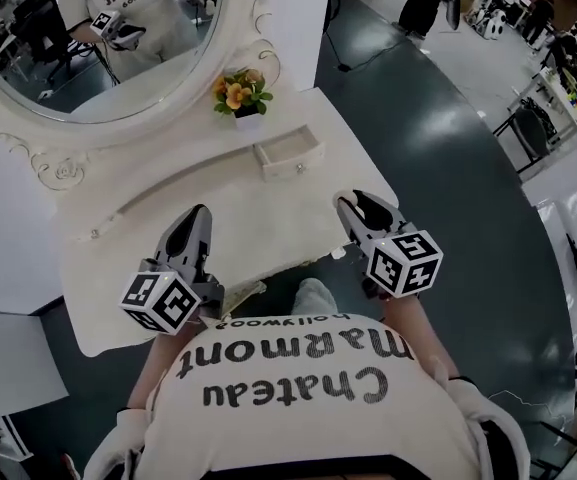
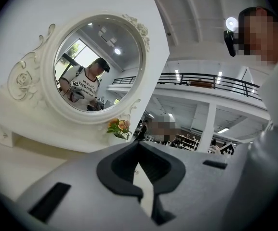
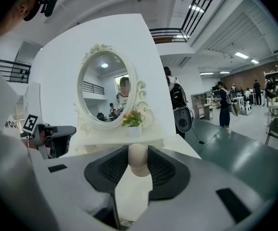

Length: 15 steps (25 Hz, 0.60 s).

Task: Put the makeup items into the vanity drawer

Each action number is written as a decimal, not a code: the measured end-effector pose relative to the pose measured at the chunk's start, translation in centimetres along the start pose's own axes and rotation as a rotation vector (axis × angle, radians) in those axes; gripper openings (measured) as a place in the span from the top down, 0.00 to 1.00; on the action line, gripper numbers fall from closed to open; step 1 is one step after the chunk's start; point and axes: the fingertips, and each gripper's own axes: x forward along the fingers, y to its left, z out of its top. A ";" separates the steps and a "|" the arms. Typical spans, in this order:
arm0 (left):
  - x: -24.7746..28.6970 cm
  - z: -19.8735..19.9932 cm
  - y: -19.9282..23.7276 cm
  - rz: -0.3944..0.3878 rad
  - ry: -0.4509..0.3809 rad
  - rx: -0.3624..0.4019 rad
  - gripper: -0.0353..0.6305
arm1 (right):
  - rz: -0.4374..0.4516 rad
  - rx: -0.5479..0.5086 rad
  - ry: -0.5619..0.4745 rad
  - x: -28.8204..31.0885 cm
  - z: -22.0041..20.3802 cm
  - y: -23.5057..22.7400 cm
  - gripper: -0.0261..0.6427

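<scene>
Makeup sponge (image 3: pixel 139 163), beige and egg-shaped, is clamped between the dark ribbed pads of the right gripper (image 3: pixel 139 149), with its rounded top seen just above the jaw tips in the right gripper view. The right gripper (image 1: pixel 364 208) is held over the near right part of the vanity table (image 1: pixel 218 218), tilted slightly downward, its marker cube (image 1: pixel 404 262) close to the person's chest. The sponge itself cannot be made out in the head view.

The left gripper (image 1: pixel 194 220) is held level over the near left part of the same tabletop, beside the right one and apart from it. In the left gripper view its jaws are seen brought together at the tips (image 2: pixel 139 147), with nothing between them.

A small drawer (image 1: pixel 290 154) is seen pulled out from the raised shelf at the back of the table, well ahead of both grippers. A white pot of orange flowers (image 1: pixel 240 96) is set on that shelf just behind the drawer, at the foot of the oval mirror (image 1: pixel 88 38). The person and both grippers are reflected in the mirror glass.
</scene>
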 end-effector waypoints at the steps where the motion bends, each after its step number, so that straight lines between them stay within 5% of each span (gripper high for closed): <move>1: 0.1 0.1 0.4 0.017 -0.007 -0.007 0.94 | 0.009 -0.003 0.013 0.6 -0.1 -0.4 0.75; 15: -0.1 2.5 5.0 0.313 -0.103 -0.037 0.94 | 0.208 -0.055 0.193 11.3 0.7 -4.4 0.75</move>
